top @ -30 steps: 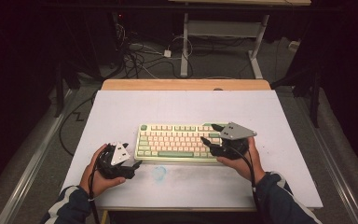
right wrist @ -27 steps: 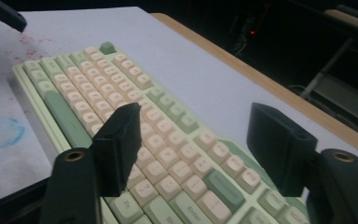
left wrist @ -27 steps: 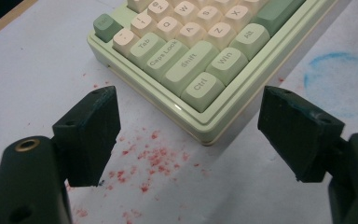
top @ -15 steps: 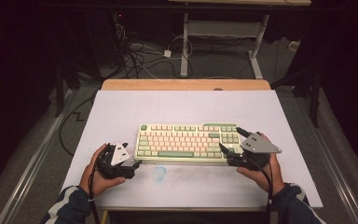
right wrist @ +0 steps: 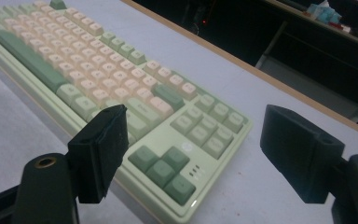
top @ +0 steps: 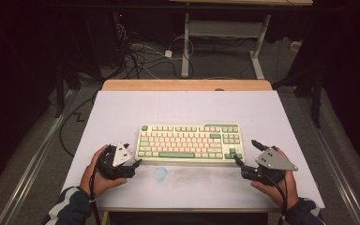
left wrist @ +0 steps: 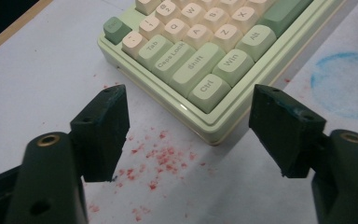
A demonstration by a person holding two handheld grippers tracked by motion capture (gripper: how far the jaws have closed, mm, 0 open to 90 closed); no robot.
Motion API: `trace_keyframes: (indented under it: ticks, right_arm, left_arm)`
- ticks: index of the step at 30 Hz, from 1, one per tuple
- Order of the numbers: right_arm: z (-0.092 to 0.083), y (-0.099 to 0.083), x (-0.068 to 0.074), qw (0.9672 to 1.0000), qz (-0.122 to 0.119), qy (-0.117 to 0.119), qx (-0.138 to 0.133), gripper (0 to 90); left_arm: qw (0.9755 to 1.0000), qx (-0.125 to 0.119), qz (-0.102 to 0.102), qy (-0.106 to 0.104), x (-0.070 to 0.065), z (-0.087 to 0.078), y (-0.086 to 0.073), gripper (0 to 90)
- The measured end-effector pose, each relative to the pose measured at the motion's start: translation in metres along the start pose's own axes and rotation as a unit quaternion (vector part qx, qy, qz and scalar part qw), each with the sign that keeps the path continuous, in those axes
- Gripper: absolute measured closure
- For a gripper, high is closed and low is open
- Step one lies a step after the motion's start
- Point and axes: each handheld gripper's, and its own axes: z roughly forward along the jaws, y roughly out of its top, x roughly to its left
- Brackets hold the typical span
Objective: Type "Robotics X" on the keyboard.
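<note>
Two grippers flanked the keyboard on the white table, nothing between either pair of jaws. The left gripper stood released at the near left corner, its jaws having just closed a little; the right gripper stood released at the near right corner. Judged risk: uneven closing at the two ends could skew or tip the keyboard. Left gripper view showed red specks and a blue ring stain; red specks were unresolved in the high view.
</note>
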Motion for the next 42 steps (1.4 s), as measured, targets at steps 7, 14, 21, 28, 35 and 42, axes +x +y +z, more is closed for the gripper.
trace_keyframes:
  ticks: [7, 14, 21, 28, 35, 42]
  right_arm:
    - [-0.006, -0.013, 0.003, 0.9998, -0.004, -0.003, 0.021, 24.3]
    - [-0.011, -0.017, 0.004, 0.9995, -0.009, -0.004, 0.029, 24.3]
    - [-0.008, -0.017, 0.004, 0.9992, -0.012, 0.007, 0.036, 24.5]
    - [-0.005, -0.016, 0.006, 0.9990, -0.018, 0.011, 0.039, 24.5]
    - [-0.003, -0.017, 0.006, 0.9987, -0.018, 0.014, 0.045, 24.5]
    - [-0.002, -0.018, 0.006, 0.9984, -0.019, 0.018, 0.050, 24.5]
  left_arm:
    - [0.9999, 0.002, 0.011, 0.004, -0.001, -0.001, 0.006, 42.9]
    - [0.9997, 0.017, -0.001, -0.020, -0.005, -0.001, 0.018, 75.9]
    - [0.9988, 0.042, -0.005, -0.026, -0.015, 0.014, 0.035, 87.4]
    - [0.9973, 0.060, 0.006, -0.042, -0.029, 0.034, 0.045, 87.4]
    - [0.9948, 0.074, 0.022, -0.067, -0.047, 0.058, 0.055, 87.4]
    - [0.9931, 0.082, 0.025, -0.079, -0.058, 0.082, 0.059, 87.3]
